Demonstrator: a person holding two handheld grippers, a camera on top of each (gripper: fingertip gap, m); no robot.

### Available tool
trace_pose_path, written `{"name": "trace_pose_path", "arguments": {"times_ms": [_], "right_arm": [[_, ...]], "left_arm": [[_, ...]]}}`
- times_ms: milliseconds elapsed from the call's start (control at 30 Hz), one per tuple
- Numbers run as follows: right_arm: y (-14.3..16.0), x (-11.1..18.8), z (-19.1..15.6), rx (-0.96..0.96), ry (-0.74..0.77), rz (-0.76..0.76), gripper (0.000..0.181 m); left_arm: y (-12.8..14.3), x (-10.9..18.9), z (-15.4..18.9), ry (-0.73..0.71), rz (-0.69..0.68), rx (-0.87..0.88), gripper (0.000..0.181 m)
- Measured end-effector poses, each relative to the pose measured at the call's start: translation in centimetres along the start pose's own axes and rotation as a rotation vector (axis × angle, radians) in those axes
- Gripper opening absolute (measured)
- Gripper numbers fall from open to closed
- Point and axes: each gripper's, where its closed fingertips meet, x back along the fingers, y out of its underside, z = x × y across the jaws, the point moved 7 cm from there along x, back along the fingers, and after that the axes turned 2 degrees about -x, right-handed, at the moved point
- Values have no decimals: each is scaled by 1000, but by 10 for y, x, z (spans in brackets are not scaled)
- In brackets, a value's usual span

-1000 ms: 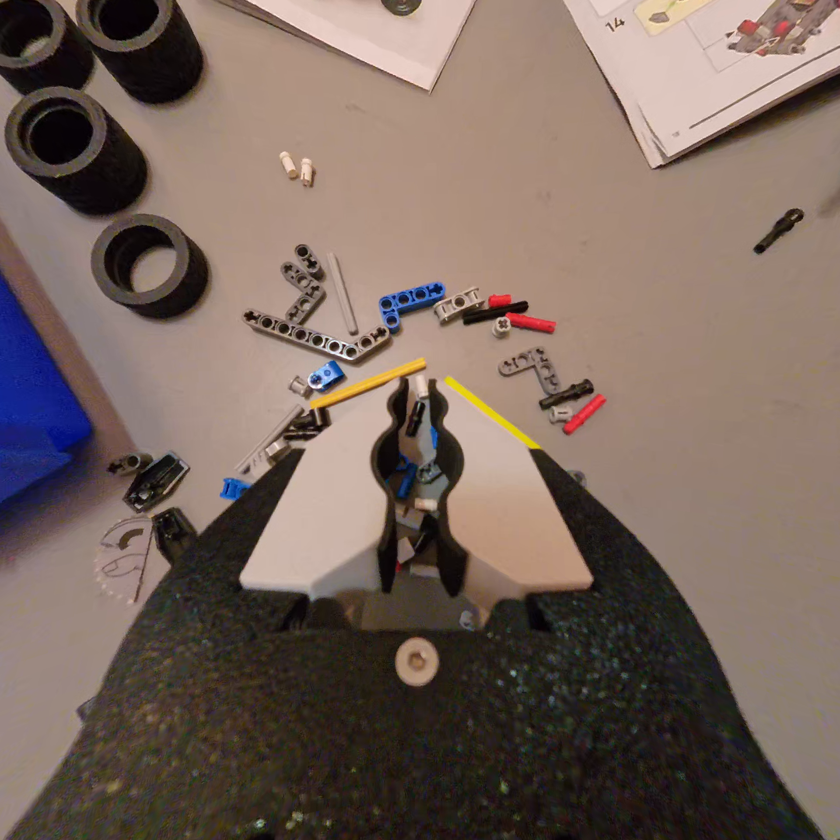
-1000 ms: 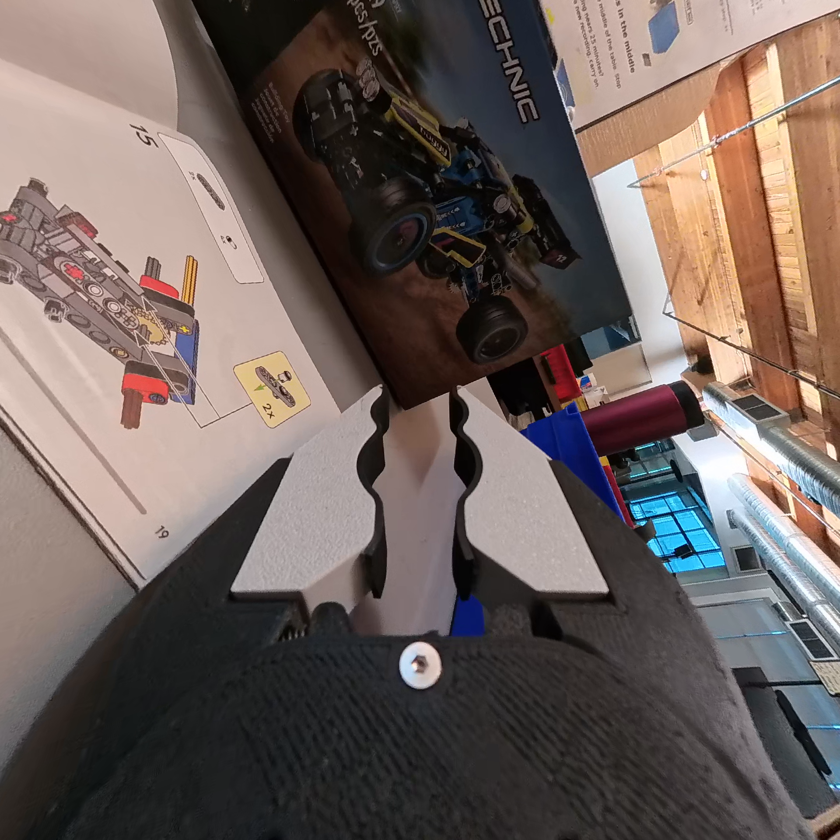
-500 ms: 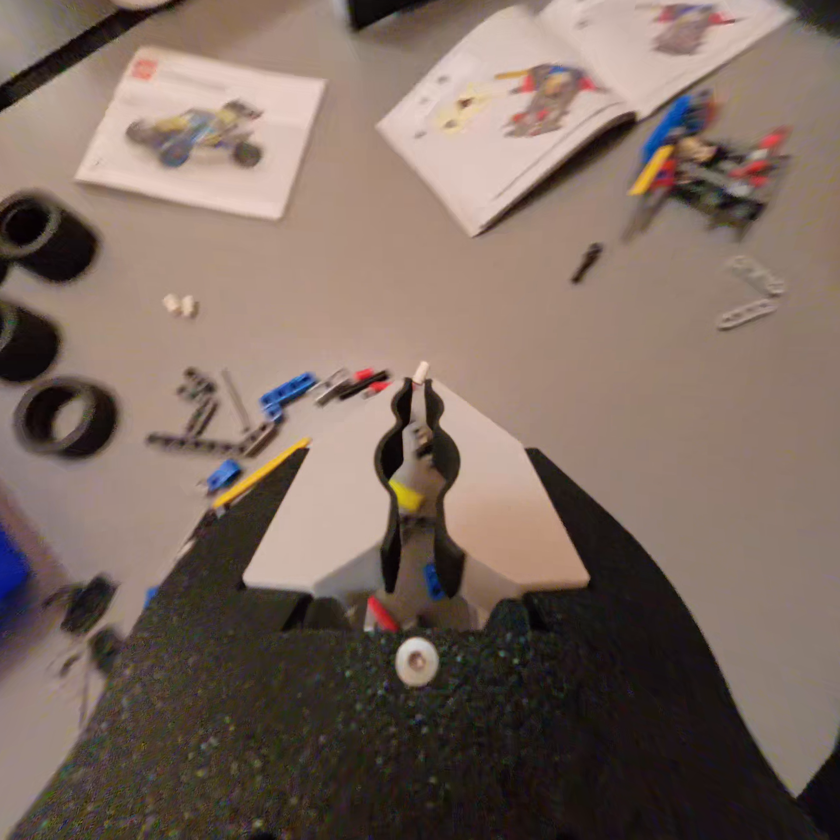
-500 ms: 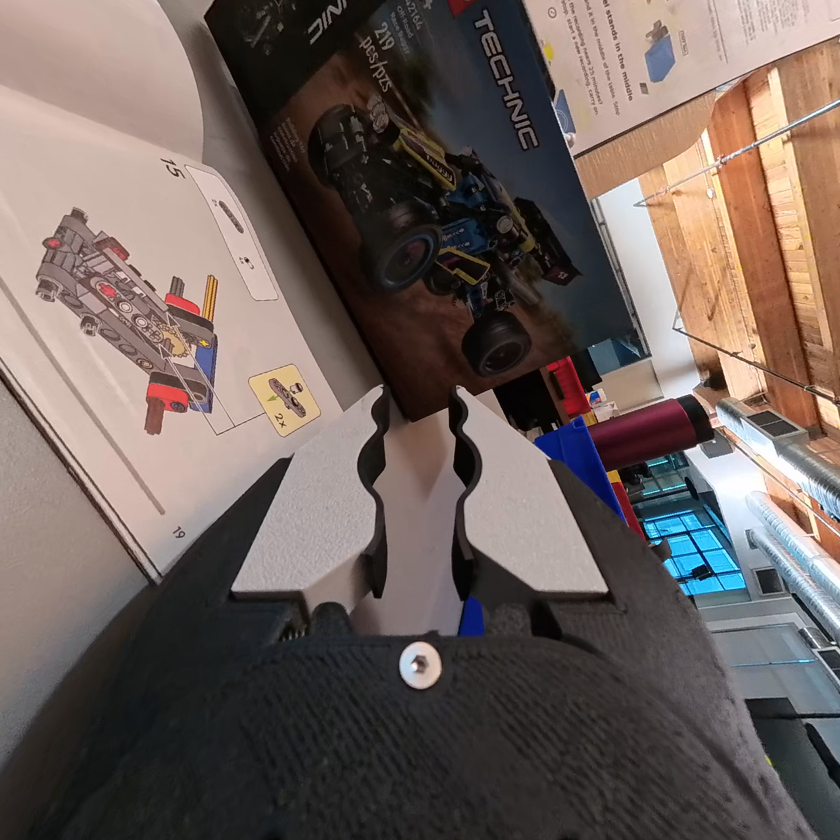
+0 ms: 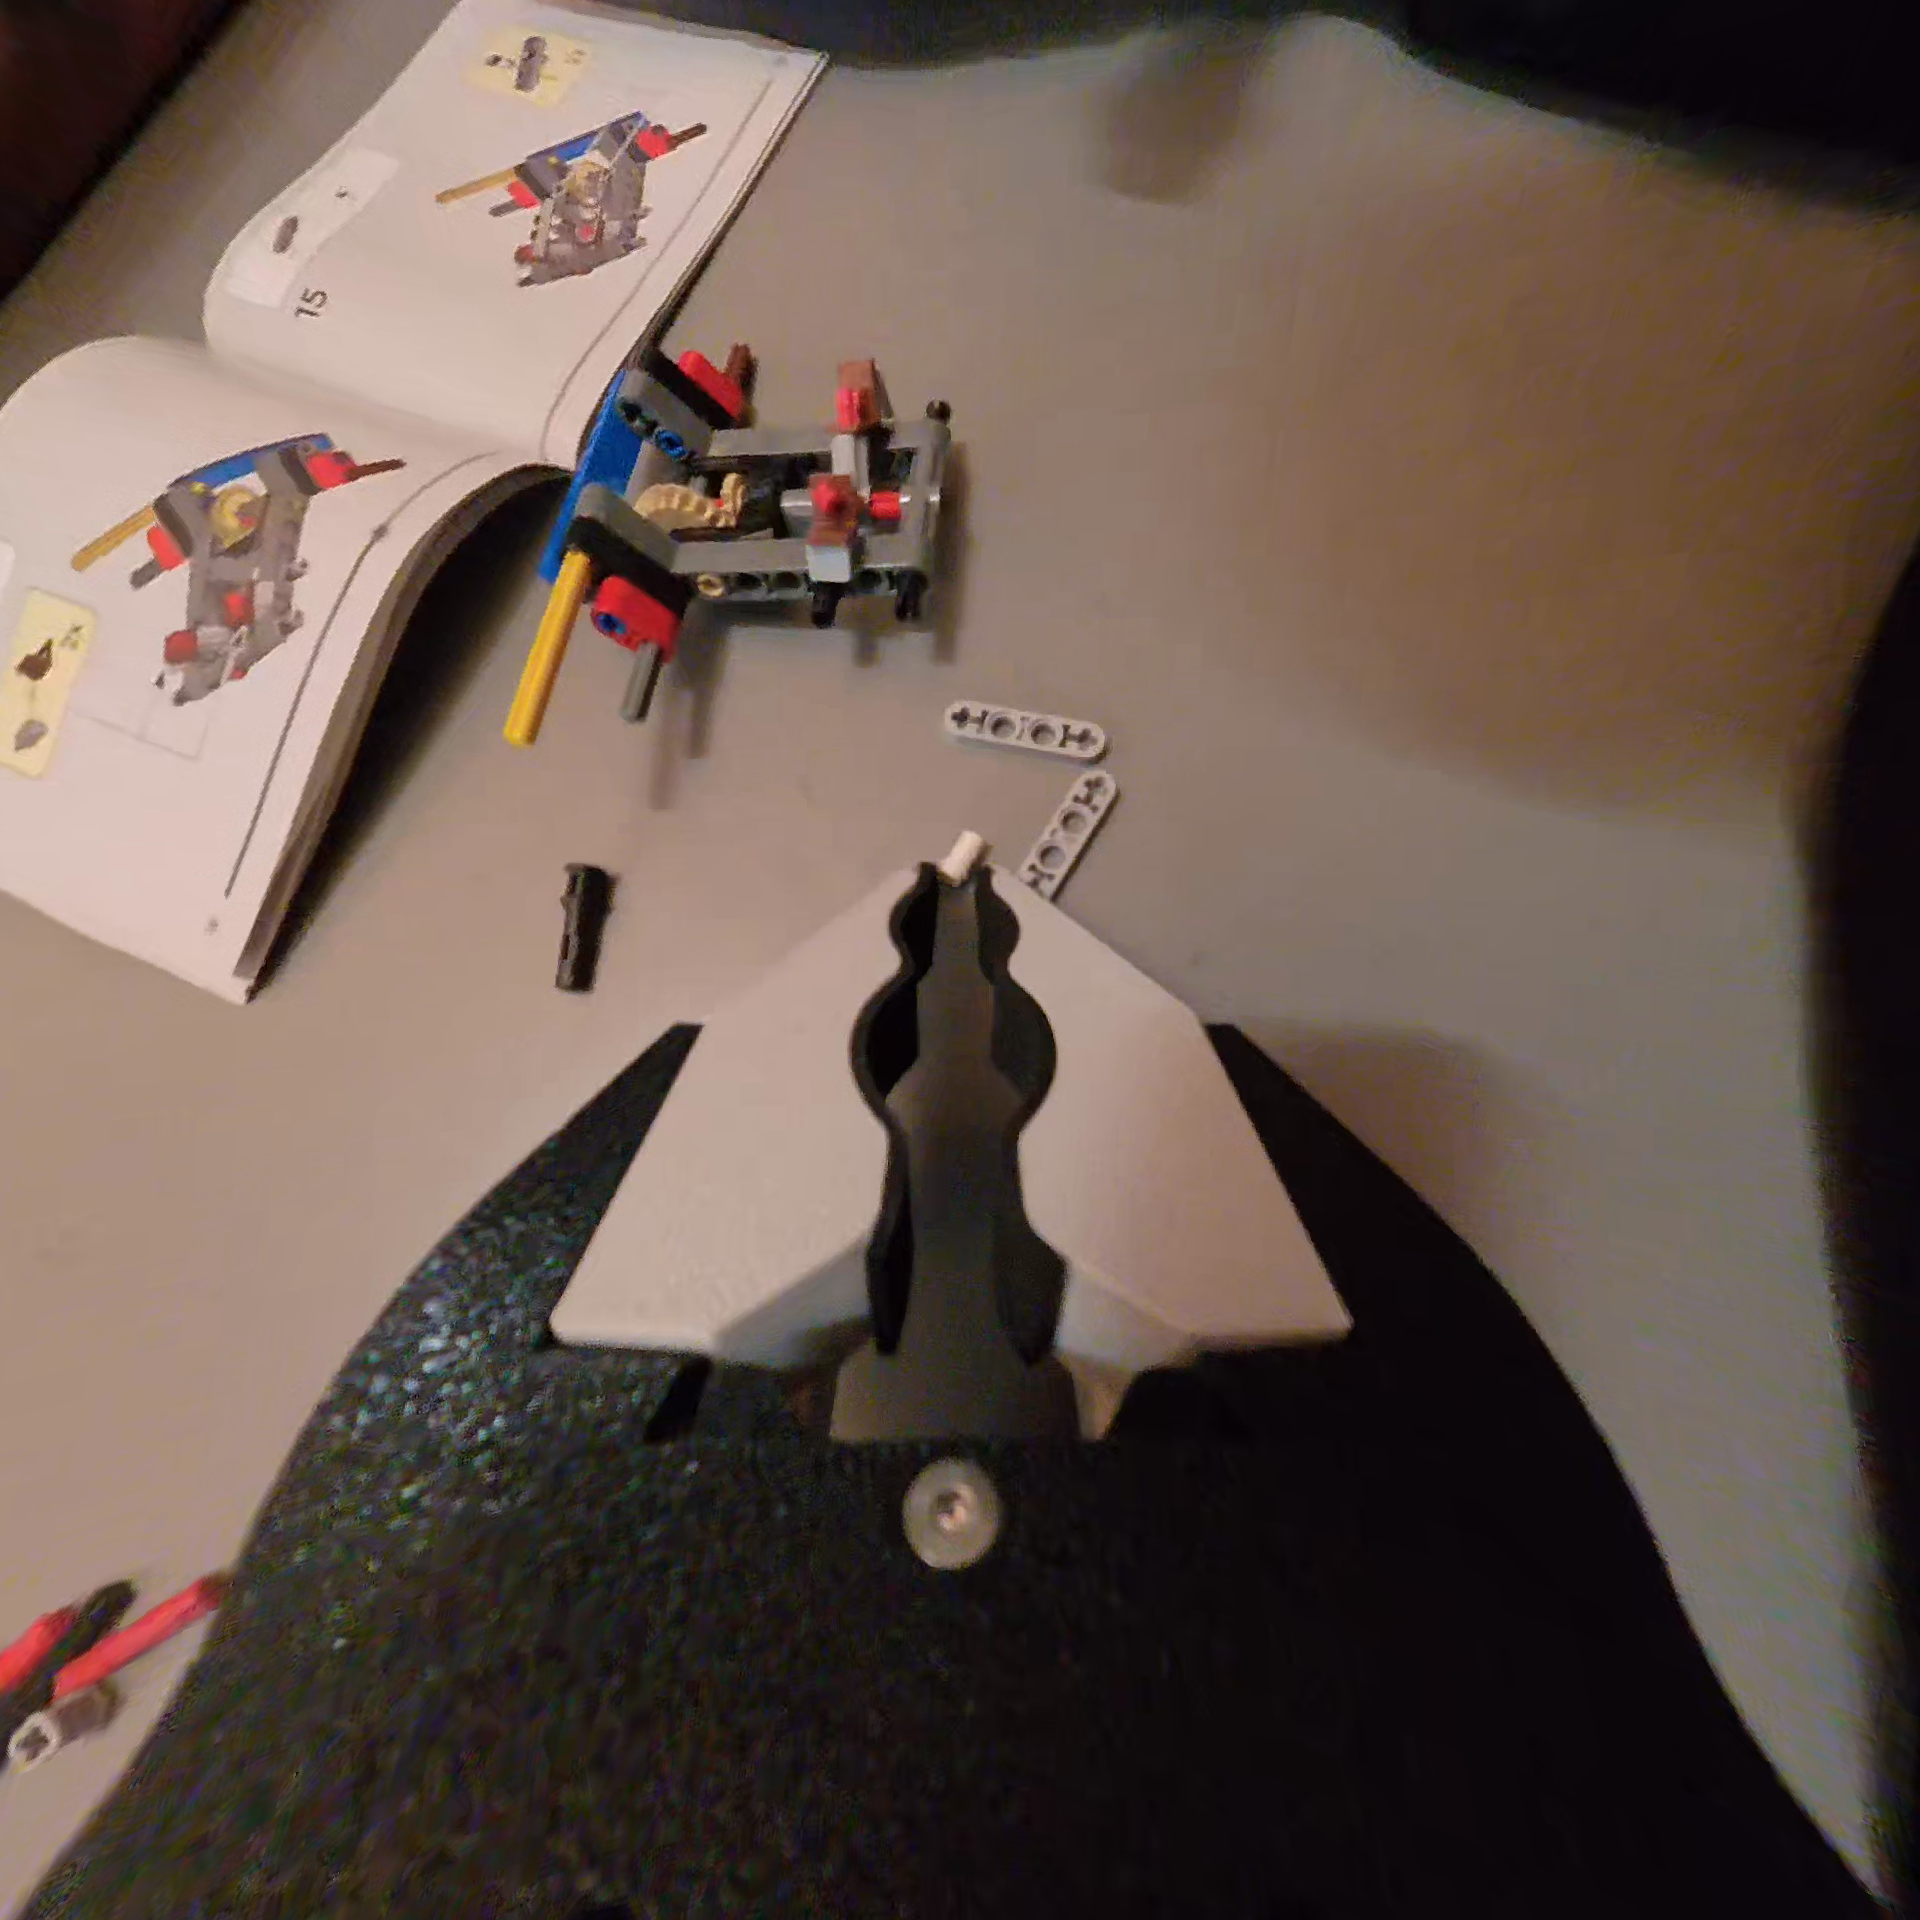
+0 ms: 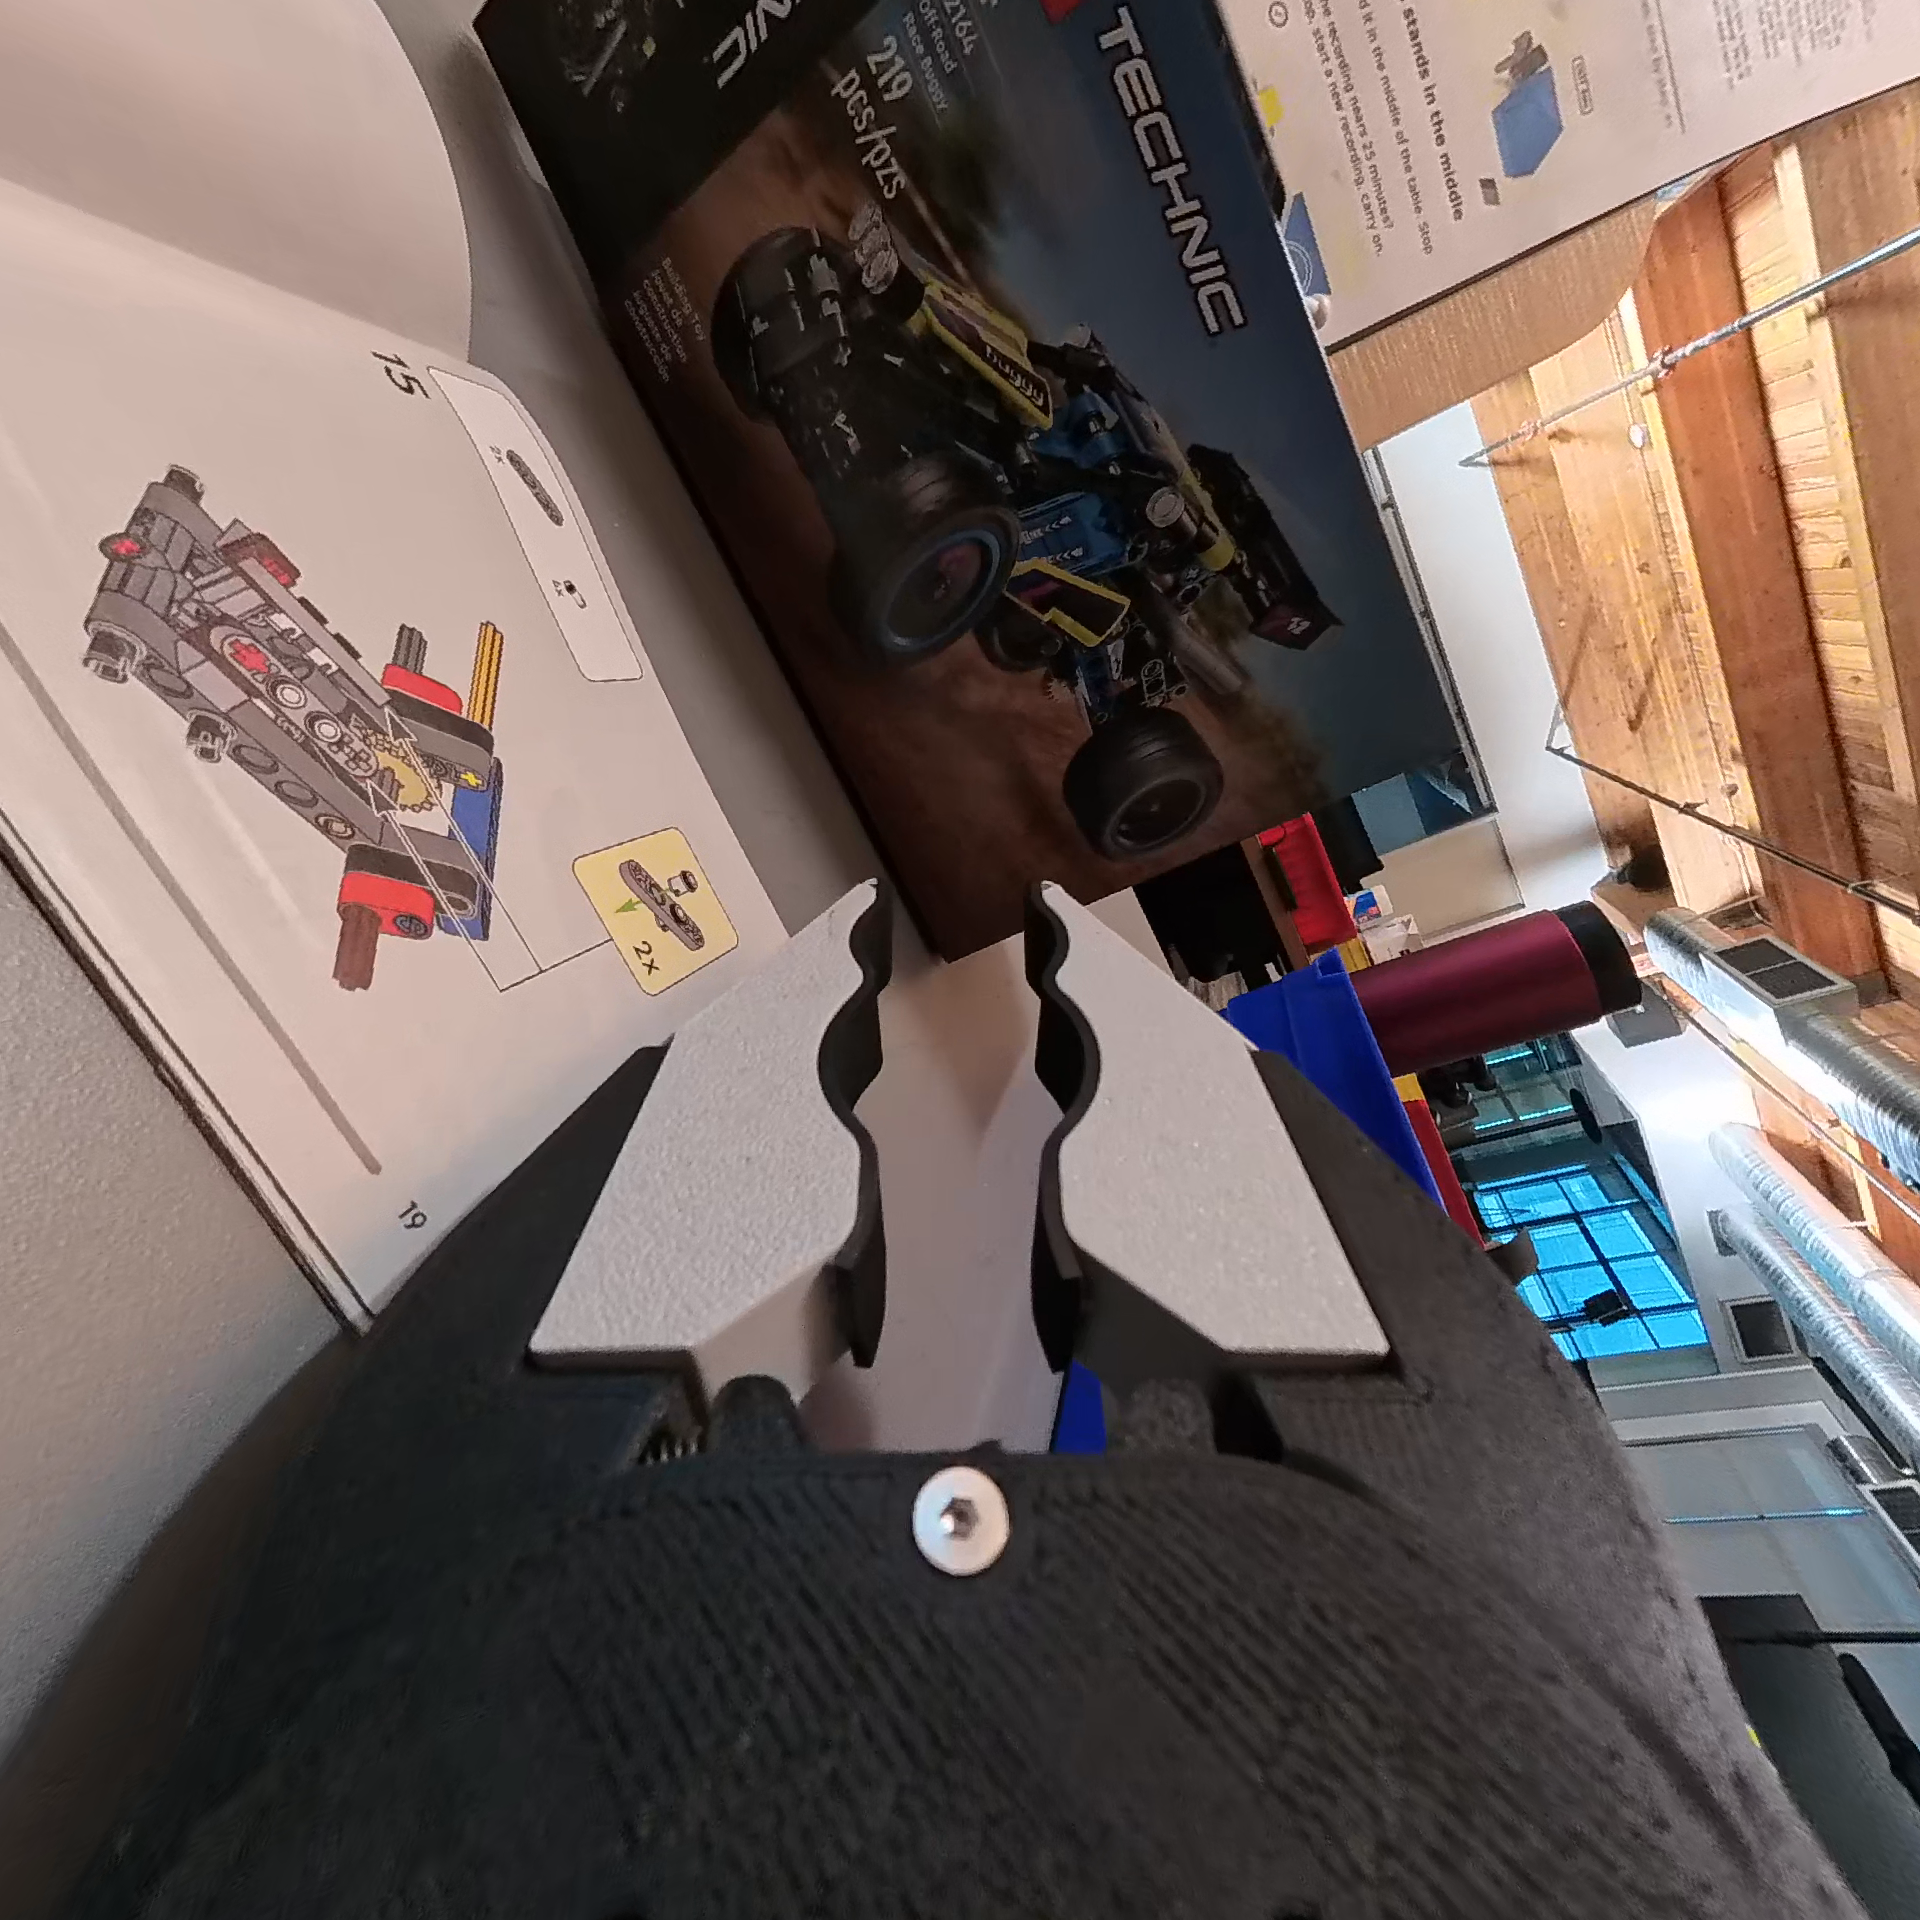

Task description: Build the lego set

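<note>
Left gripper (image 5: 958,883): jaws pinched on a small white peg (image 5: 964,858), tip poking out. Just beyond, two flat grey holed strips (image 5: 1024,729) on the matte grey surface (image 5: 1351,623); farther, the blocky half-built model (image 5: 758,509) beside the open booklet (image 5: 312,499). Right gripper (image 6: 958,920): wavy-edged jaws apart, empty.

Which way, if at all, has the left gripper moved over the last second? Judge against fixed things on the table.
Yes. The left gripper, shut on a small white pin, has left the loose parts pile and now points near the partly built model beside the open instruction booklet.
</note>
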Motion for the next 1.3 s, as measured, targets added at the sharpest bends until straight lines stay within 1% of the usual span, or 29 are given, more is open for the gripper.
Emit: {"name": "trace_pose_path", "arguments": {"times_ms": [67,167,267,367,467,567,633,700,800,867,933,1033,1100,1167,1300], "right_arm": [[0,0,0,2,1,-1,23],[0,0,1,-3,4,2,23],[0,0,0,1,2,1,23],[0,0,0,0,2,1,23],[0,0,0,4,2,-2,23],[0,0,0,6,2,-4,23],[0,0,-1,9,3,-7,23],[0,-1,-1,12,3,-9,23],[0,-1,-1,13,6,-12,23],[1,-1,0,15,8,-15,23],[1,-1,-1,21,7,-22,23],[2,-2,-2,33,2,-30,23],[2,-2,-3,38,-1,-33,23],[2,-3,-3,40,-4,-35,23],[2,-2,-4,40,-6,-35,23]], "left_arm": [[-1,0,0,0,-1,-1,10],[3,8,-2,-33,-12,-2,10],[9,23,-4,-52,9,26,9],[21,44,-12,-126,13,74,7],[38,76,-30,-264,-23,99,6],[59,118,-55,-440,-74,157,6],[78,146,-73,-546,-109,238,6],[101,170,-89,-631,-176,332,7],[132,193,-105,-696,-235,463,8],[144,200,-111,-691,-217,521,8],[149,199,-113,-637,-197,538,8],[152,188,-112,-543,-244,531,9],[153,180,-115,-528,-254,494,10],[154,172,-117,-489,-251,519,11],[157,165,-121,-482,-245,555,12]]}}
